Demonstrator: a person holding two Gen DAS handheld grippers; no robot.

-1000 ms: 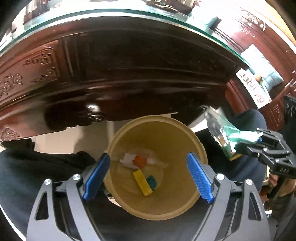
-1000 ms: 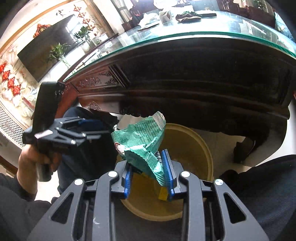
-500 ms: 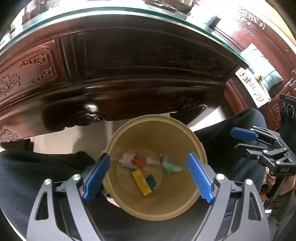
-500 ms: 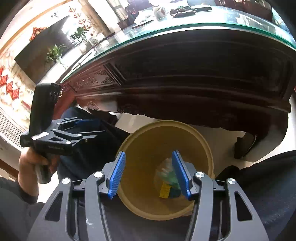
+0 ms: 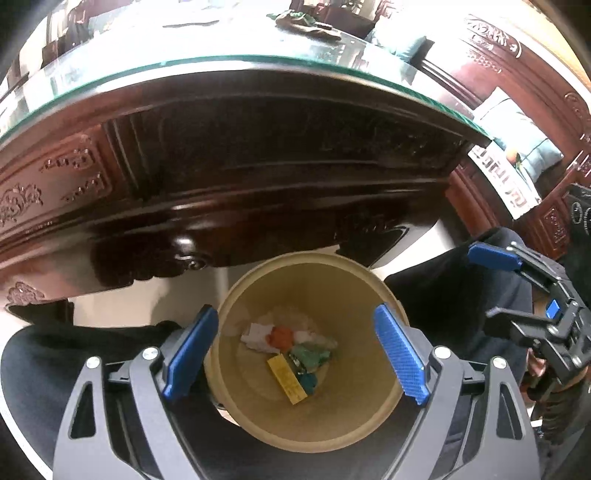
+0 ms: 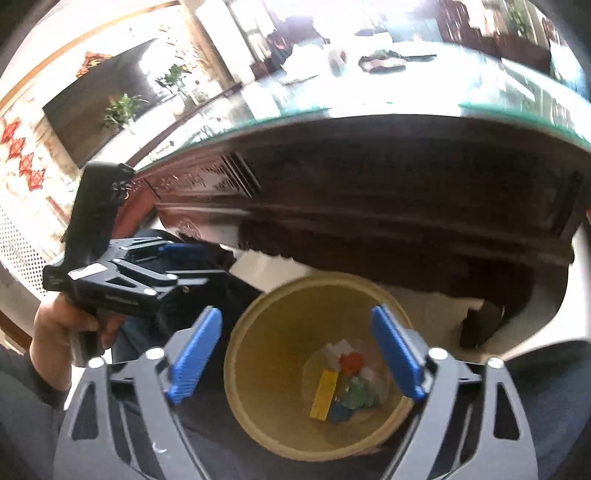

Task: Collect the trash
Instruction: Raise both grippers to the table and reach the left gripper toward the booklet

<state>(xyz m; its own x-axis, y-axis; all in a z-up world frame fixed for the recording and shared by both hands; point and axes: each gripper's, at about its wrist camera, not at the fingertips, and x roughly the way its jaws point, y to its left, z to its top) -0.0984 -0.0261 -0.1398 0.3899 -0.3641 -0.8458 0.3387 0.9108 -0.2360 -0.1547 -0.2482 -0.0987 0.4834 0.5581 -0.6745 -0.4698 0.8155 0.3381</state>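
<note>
A tan trash bin (image 5: 369,417) stands on the floor by the person's knees, also in the right wrist view (image 6: 258,413). At its bottom lie the green wrapper (image 5: 308,354), a yellow piece (image 5: 287,380), an orange scrap (image 5: 280,336) and white paper (image 5: 255,334); the green wrapper also shows in the right wrist view (image 6: 356,391). My left gripper (image 5: 297,356) is open and empty above the bin. My right gripper (image 6: 295,356) is open and empty above the bin, also seen at the right of the left wrist view (image 5: 491,269).
A dark carved wooden table (image 5: 236,177) with a glass top (image 5: 147,70) stands just behind the bin, dark items (image 5: 303,22) on its far side. The person's dark-clothed legs (image 5: 74,354) flank the bin. The left gripper's body (image 6: 122,273) is at the right wrist view's left.
My right gripper opened and dropped the green wrapper into the bin, then rose and opened wider. My left gripper stayed open above the bin.
</note>
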